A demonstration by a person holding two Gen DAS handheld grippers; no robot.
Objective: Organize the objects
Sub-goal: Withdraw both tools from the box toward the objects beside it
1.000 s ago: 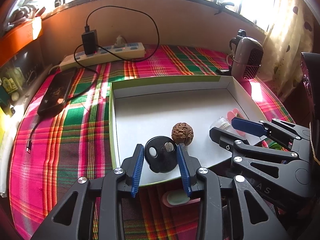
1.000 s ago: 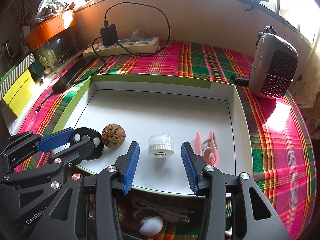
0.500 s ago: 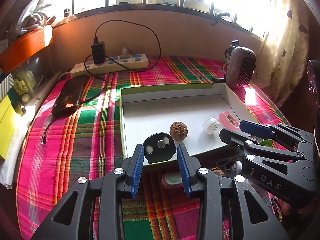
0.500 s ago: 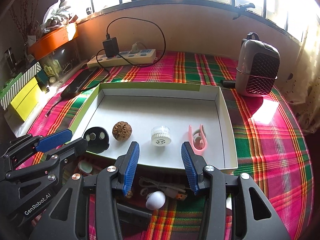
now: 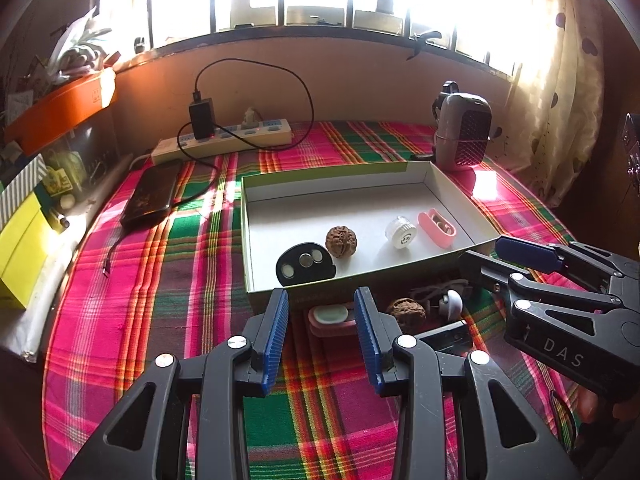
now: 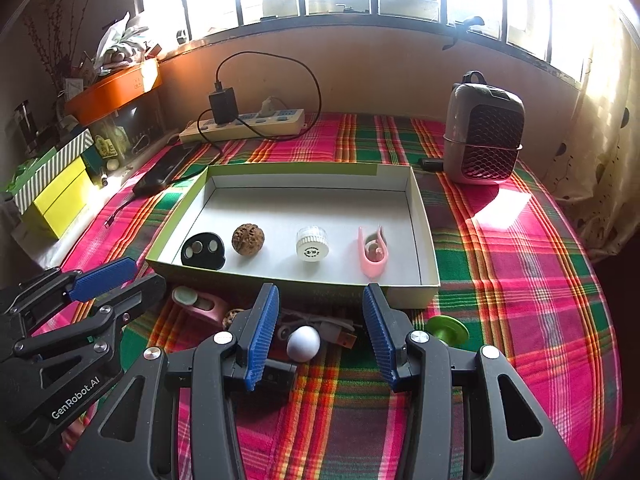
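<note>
A table under a barred, sunlit window is spread with a pink, green and red plaid cloth (image 6: 500, 280), and both tools hang above its near edge. The left gripper (image 5: 320, 332) has its blue ribbed pads parted with nothing between them; below the gap lies a pink oval case with a pale green top (image 5: 332, 316), flat on the cloth. The right gripper (image 6: 320, 332) stands wider, also empty, over a small white egg-shaped object (image 6: 304, 343) beside a tangle of grey cable with a USB plug (image 6: 336, 330). Near these, on the cloth, sit a brown wrinkled walnut (image 5: 406, 312) and a green round-topped piece (image 6: 447, 330) to the right. Just beyond is a shallow white cardboard box with a lime-green rim (image 6: 430, 240), holding a row along its near side: a black round disc with three silver buttons (image 6: 203, 251), a second brown walnut (image 6: 248, 239), a white ribbed screw cap (image 6: 312, 243) and a pink plastic clip (image 6: 374, 252), each apart from the next. Farther back lie a dark phone (image 5: 154, 196), a cream power strip with a black charger plugged in (image 6: 244, 122) and a grey portable fan with a dark grille (image 6: 484, 140). An orange tray (image 6: 116, 90) and yellow boxes (image 6: 60, 200) crowd the left wall.
</note>
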